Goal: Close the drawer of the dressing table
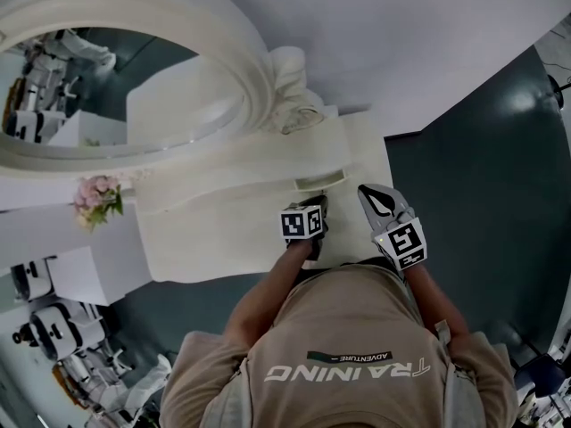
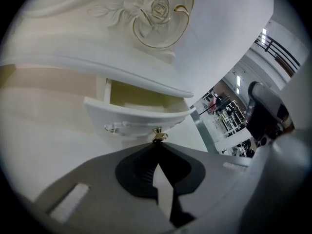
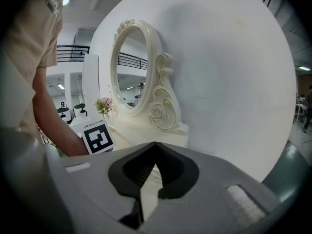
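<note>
Not done yet: drawer (image 2: 141, 118) stands part-open just ahead of L gripper (image 2: 156, 146), jaws together, tips at its gold knob (image 2: 159, 135). R gripper (image 3: 154, 147), jaws together & empty, idles well off to the side. Judging by this, the whole push is left.

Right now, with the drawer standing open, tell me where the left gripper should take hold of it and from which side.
Take the gold knob on the drawer front, coming straight from the front. The bowed panel offers no other part that sticks out. The left gripper sits just before it, jaws together, so they would probably have to open first.
</note>
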### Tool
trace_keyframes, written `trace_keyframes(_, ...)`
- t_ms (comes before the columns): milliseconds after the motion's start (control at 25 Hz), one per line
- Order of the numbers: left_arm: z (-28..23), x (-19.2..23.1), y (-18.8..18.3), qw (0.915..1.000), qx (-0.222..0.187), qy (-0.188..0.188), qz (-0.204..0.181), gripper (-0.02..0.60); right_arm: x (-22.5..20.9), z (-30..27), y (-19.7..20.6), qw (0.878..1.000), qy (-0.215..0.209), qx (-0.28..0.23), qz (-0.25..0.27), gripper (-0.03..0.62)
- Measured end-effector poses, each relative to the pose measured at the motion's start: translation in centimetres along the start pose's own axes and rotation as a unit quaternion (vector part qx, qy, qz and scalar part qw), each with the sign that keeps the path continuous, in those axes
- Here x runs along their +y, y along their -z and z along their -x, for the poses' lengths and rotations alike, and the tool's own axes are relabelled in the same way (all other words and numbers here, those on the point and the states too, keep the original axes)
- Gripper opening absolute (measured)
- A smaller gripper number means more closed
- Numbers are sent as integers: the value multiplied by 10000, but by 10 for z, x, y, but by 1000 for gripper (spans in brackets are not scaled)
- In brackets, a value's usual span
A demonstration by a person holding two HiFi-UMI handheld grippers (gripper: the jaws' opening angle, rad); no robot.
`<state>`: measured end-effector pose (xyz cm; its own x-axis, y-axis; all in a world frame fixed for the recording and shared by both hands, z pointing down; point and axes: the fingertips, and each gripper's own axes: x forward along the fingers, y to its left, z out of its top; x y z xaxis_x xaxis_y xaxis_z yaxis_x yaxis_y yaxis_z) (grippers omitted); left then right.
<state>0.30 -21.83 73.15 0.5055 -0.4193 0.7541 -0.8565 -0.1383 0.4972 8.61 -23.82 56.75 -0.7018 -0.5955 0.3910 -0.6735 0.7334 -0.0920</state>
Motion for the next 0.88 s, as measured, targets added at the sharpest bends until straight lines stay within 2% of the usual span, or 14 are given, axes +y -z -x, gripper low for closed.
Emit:
trace_keyframes(240,1,1,-7,10000,-79,-24,-5,18,-1,1,1,10000,12,34,3,2)
trace_keyframes(640,3,15,-41,9992,-383,-141,-51,18,-2,1,6,10000,7,92,-38,3)
trace_keyframes(880,2,17,-46,9990,-427,-139,21,18,-4,3,7,9999,43,95,-54,3)
